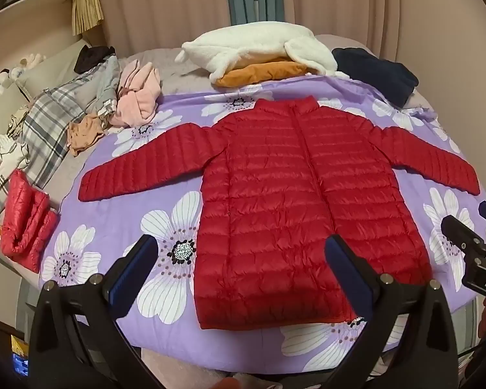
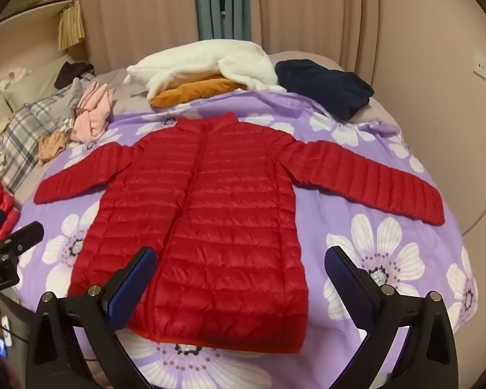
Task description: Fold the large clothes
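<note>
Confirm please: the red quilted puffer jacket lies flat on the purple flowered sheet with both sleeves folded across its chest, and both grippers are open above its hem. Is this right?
One detail is wrong. The sleeves are not folded: in both wrist views the red quilted puffer jacket has both sleeves spread out sideways on the purple flowered sheet. The rest holds: the left gripper and right gripper are open above its hem.

Jacket (image 1: 307, 201) flat on sheet (image 1: 165, 236), centre frame, sleeves out L & R. Folded pile (image 1: 259, 55) behind collar, top centre. Loose clothes (image 1: 136, 97) upper left. Rolled jacket (image 1: 26, 223) at left edge, off sheet.
</note>
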### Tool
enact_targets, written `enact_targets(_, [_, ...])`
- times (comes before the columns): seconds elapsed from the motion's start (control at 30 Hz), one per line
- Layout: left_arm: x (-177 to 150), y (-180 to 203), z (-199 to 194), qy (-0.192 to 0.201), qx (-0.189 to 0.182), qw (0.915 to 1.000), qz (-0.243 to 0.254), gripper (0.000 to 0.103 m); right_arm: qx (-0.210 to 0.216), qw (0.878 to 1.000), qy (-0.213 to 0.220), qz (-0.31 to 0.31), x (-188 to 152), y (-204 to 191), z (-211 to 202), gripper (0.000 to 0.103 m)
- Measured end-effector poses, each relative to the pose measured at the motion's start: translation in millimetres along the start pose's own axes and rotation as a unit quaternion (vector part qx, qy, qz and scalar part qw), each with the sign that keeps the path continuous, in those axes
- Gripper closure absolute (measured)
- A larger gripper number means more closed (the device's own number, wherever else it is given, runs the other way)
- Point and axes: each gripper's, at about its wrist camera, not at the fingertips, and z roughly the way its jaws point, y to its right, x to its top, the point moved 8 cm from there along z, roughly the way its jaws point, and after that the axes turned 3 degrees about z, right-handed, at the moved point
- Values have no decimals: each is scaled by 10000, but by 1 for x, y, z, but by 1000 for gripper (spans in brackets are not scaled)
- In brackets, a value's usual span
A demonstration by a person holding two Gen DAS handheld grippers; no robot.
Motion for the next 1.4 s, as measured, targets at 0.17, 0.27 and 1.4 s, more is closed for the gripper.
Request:
enact_targets(0.17, [3,1,-8,141,-92,9999,0,0,6,10000,-19,67,-1,1,-3,1])
enact_targets(0.27, [3,3,-7,69,-96,9999,3,0,12,9999,-43,113,-2,2,-4,1])
enact_targets(1.4, [-1,13,-8,82,-123,9999,61,0,37,9999,48,108,-1,6,-9,1])
